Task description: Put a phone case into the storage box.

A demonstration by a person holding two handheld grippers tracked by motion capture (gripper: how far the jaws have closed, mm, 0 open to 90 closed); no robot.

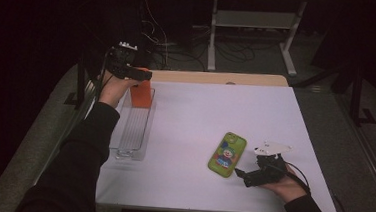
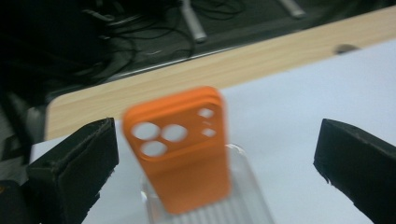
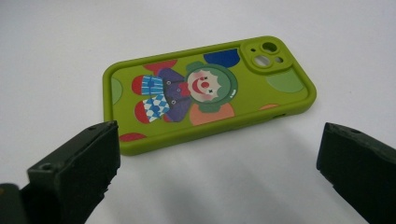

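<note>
Showing clown picture: green case (image 3: 205,91)

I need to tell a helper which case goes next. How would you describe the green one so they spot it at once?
On the white table, look at the near right part, just in front of the right gripper. The green phone case lies flat there, back up, with a clown printed on it. The other case, the orange phone case, is plain and stands upright in the clear rack at the left.

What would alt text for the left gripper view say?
An orange phone case stands upright in a clear slotted rack on a white table, between the left gripper's two open black jaws, untouched.
</note>
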